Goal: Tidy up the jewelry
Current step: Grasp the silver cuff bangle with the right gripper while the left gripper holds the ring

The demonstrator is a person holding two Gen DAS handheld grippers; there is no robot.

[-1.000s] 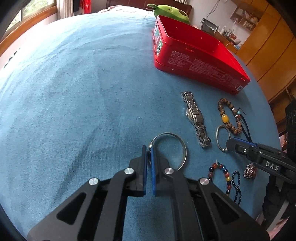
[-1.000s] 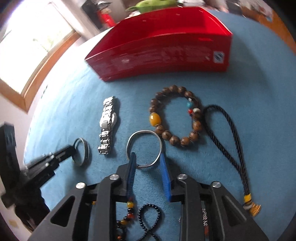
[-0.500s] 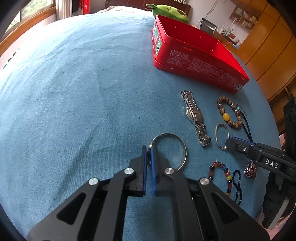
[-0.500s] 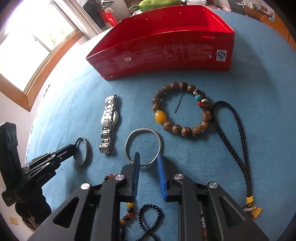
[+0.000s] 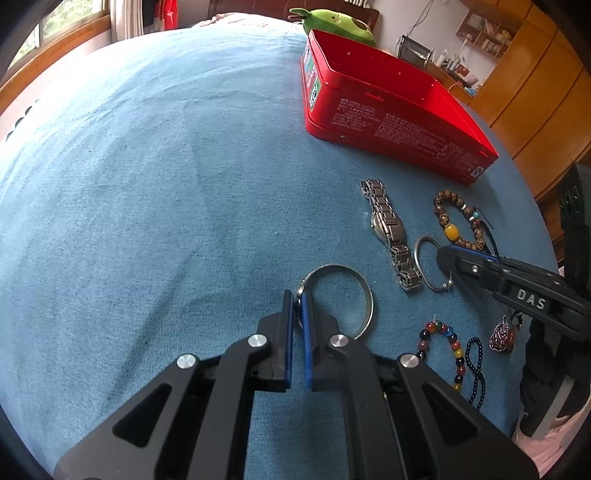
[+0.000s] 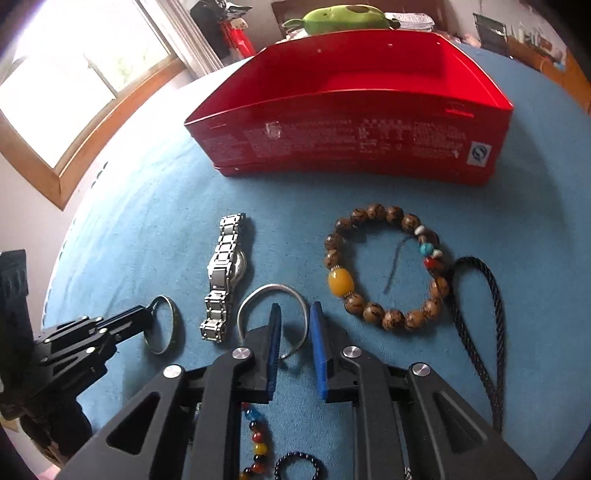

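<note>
My left gripper [image 5: 297, 299] is shut on the rim of a silver bangle [image 5: 360, 288] that rests on the blue cloth; it shows in the right wrist view too [image 6: 171, 321]. My right gripper [image 6: 295, 317] is narrowly open, its fingers straddling the right rim of a silver open cuff bracelet [image 6: 273, 291], which also shows in the left wrist view [image 5: 424, 266]. An open red tin box [image 6: 351, 147] stands at the back. A steel watch [image 6: 225, 273] and a wooden bead bracelet [image 6: 384, 266] lie in front of it.
A dark cord with a gold end [image 6: 484, 317], a coloured bead string [image 5: 448, 347], a dark bead string [image 5: 476, 369] and a small pink pendant [image 5: 501, 338] lie near the front edge. A green plush toy [image 5: 336, 24] sits behind the box.
My right gripper has narrowed around the cuff bracelet's rim and both cameras have risen a little. The left gripper keeps its hold on the bangle.
</note>
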